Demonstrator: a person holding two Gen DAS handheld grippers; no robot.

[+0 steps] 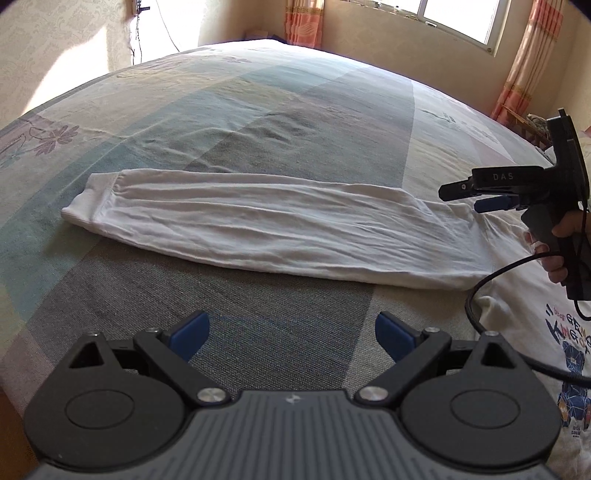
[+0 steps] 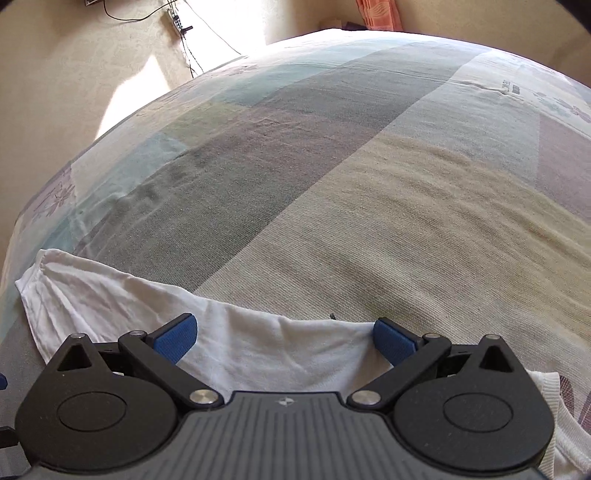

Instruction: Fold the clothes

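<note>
Patchwork bedspread [image 1: 295,122]; white printed shirt [image 1: 509,295], sleeve [image 1: 258,225] spread wrinkled; both grippers agape, empty.

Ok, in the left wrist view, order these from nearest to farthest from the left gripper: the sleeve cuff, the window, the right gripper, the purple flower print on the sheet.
From the left gripper:
1. Right gripper, to the right, above the shirt.
2. Sleeve cuff, left end of the white sleeve.
3. Purple flower print, far left on the sheet.
4. Window, top right, beyond the bed.
The first two are close to call.
</note>
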